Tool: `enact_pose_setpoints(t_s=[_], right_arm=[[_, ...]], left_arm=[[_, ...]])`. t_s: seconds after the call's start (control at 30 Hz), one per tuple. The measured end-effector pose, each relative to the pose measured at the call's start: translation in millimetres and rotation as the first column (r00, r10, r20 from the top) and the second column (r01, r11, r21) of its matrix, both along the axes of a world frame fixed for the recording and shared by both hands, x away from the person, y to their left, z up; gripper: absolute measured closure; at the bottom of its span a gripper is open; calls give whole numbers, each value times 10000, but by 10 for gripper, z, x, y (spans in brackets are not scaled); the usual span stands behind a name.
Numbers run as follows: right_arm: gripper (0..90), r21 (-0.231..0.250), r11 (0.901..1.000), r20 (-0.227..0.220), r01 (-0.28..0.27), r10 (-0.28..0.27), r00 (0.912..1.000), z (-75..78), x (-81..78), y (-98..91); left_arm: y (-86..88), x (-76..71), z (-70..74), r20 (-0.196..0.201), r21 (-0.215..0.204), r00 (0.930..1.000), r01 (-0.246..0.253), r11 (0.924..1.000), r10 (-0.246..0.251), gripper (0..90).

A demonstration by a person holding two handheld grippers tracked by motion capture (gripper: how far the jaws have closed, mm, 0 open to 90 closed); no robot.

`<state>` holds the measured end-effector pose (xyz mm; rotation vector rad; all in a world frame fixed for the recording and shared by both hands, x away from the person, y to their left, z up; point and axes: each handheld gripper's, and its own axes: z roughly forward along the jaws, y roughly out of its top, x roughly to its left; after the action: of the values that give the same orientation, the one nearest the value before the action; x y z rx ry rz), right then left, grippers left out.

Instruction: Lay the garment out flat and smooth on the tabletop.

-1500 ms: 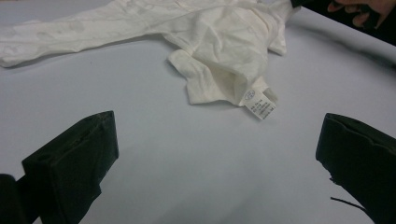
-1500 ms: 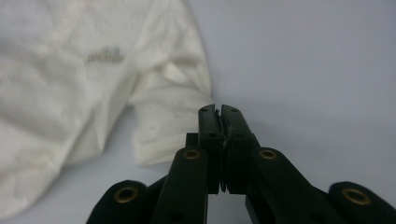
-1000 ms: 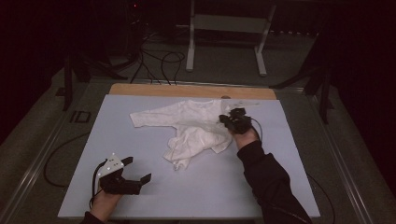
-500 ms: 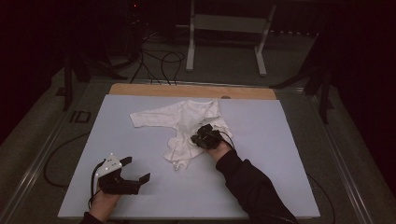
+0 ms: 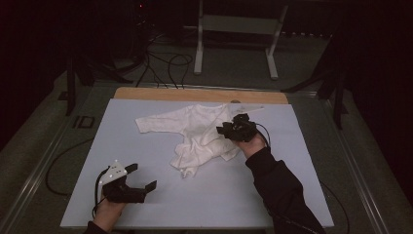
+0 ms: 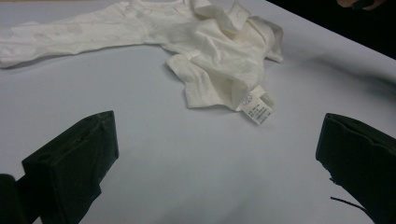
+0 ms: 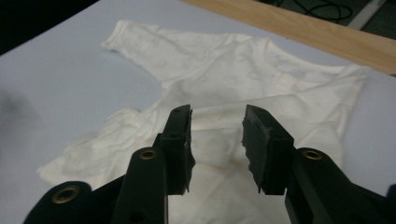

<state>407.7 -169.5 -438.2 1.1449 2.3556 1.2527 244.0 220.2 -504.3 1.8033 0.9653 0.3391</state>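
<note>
Nearest the person, the left gripper [image 5: 129,183] rests on the white table [image 5: 146,131], well short of the white garment [image 5: 195,129] and off toward its near-left side; its jaws stand wide apart with nothing between them. In the left gripper view the garment's care label [image 6: 257,108] sticks out from the bunched hem closest to this gripper, lying flat on the table.

Farther on, the garment lies about mid-table, one sleeve stretched out to the left, the lower body crumpled into folds. The right gripper [image 5: 234,129] hovers over the garment's right part, jaws parted by a narrow gap and empty; in the right gripper view they point down at the wrinkled cloth just below the chest.

Beyond the garment runs the table's wooden edge strip [image 5: 199,94], then cables and a metal stand on the floor.

The risk, as I judge it: with the folds stacked, a pinch here could catch two or more layers at once, so lifting would drag the whole bundle instead of opening it
</note>
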Motion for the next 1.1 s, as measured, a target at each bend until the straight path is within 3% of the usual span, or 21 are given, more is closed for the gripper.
enact_pose_setpoints(t_s=[0.23, 0.33, 0.57, 0.73, 0.83, 1.1], right_arm=[[667, 309, 9939, -303, 1057, -1048, 9940, -122, 130, -45], [686, 486, 9898, -716, 1336, -1299, 9889, -182, 201, -30], [673, 412, 9931, -1375, 1096, -1030, 9851, -342, 181, 56], [715, 195, 9949, -1967, 985, -928, 9761, -488, 189, 104], [871, 168, 9957, -1873, 906, -858, 9785, -501, 179, 138], [894, 345, 9983, -1043, 478, -439, 9936, -238, 75, 186]], left_arm=[[2, 6, -8, -58, -77, 10000, 25, 10000, -25, 0], [3, 2, -6, -51, -73, 10000, 50, 10000, -50, 0], [9, -4, -3, -33, -116, 10000, 62, 9999, -63, 0], [3, 0, -3, -52, -121, 10000, 82, 9999, -82, 0], [2, 2, -4, -66, -94, 9999, 132, 9999, -132, 0], [-2, -6, -2, -42, -145, 9999, 109, 9998, -109, 0]])
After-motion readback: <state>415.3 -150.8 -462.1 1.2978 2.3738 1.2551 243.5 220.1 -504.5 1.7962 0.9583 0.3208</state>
